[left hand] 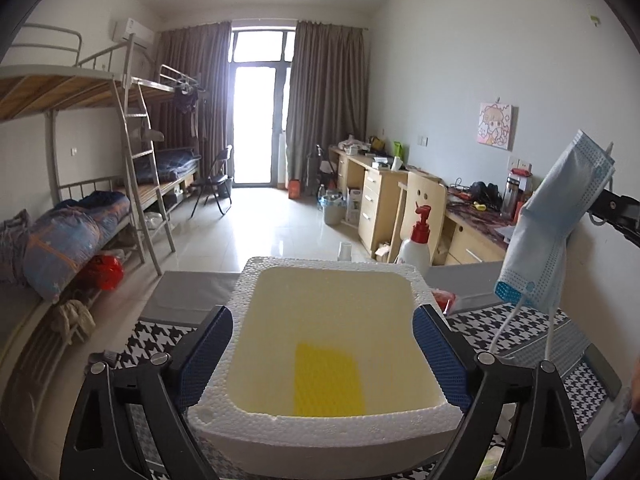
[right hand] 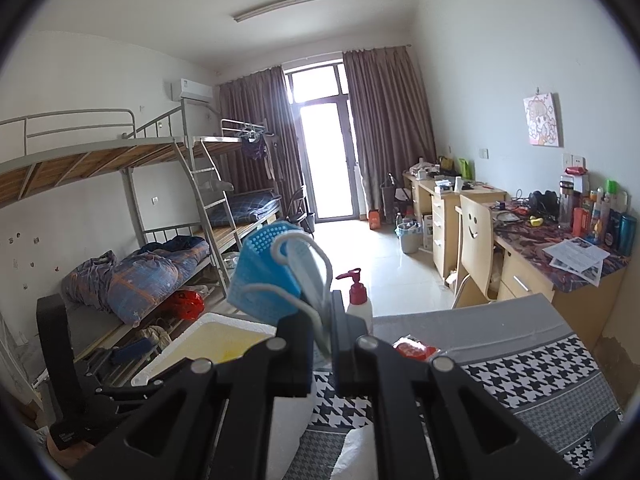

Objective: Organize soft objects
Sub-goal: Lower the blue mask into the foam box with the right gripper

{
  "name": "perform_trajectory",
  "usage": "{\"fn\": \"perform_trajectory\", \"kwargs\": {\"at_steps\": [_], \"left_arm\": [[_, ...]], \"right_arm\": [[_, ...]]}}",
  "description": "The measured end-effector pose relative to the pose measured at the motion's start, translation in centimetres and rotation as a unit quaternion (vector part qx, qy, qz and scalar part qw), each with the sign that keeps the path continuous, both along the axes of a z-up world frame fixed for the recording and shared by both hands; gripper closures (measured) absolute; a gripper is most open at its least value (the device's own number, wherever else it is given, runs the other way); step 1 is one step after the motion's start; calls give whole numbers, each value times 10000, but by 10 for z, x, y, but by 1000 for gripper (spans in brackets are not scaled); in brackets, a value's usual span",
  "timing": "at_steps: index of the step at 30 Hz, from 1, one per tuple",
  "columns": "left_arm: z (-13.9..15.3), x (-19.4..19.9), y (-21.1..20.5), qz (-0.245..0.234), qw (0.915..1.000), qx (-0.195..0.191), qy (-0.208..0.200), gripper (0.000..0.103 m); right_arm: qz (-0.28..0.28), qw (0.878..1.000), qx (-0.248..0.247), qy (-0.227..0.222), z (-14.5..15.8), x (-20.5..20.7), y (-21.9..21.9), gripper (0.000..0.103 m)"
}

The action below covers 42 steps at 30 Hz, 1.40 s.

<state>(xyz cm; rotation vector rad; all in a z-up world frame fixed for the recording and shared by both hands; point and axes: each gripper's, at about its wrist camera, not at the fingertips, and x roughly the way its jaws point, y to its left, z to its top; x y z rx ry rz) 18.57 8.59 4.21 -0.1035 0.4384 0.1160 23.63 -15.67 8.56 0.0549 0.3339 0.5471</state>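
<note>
A white foam box (left hand: 328, 420) sits on the houndstooth-covered table, with a yellow sponge-like pad (left hand: 329, 380) on its floor. My left gripper (left hand: 323, 356) is shut on the box, its blue pads pressing both side walls. My right gripper (right hand: 322, 328) is shut on a light blue face mask (right hand: 308, 272), held up in the air to the right of the box; its ear loops hang down. The mask (left hand: 552, 224) also shows in the left wrist view, hanging from the right gripper's fingers (left hand: 616, 208). The box (right hand: 208, 340) lies lower left in the right wrist view.
A white pump bottle with a red top (left hand: 416, 240) stands behind the box. A red packet (right hand: 414, 348) lies on the table (right hand: 520, 368) beside it. A chair (right hand: 476, 248), desks and bunk beds (left hand: 80, 208) stand beyond the table.
</note>
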Motion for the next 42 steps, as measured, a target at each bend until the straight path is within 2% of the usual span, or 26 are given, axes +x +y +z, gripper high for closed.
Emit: {"fn": "perform_trajectory", "kwargs": {"at_steps": [10, 28, 42], "left_arm": [[2, -14, 8, 247, 9995, 116, -188, 1], [-3, -31, 36, 418, 9987, 33, -302, 1], [-6, -45, 42, 447, 9985, -4, -324, 1]], "right_arm": [[155, 9999, 8, 47, 1, 4, 19, 94], [611, 9979, -170, 160, -3, 11, 65, 94], [1097, 9902, -761, 403, -25, 16, 111, 93]]}}
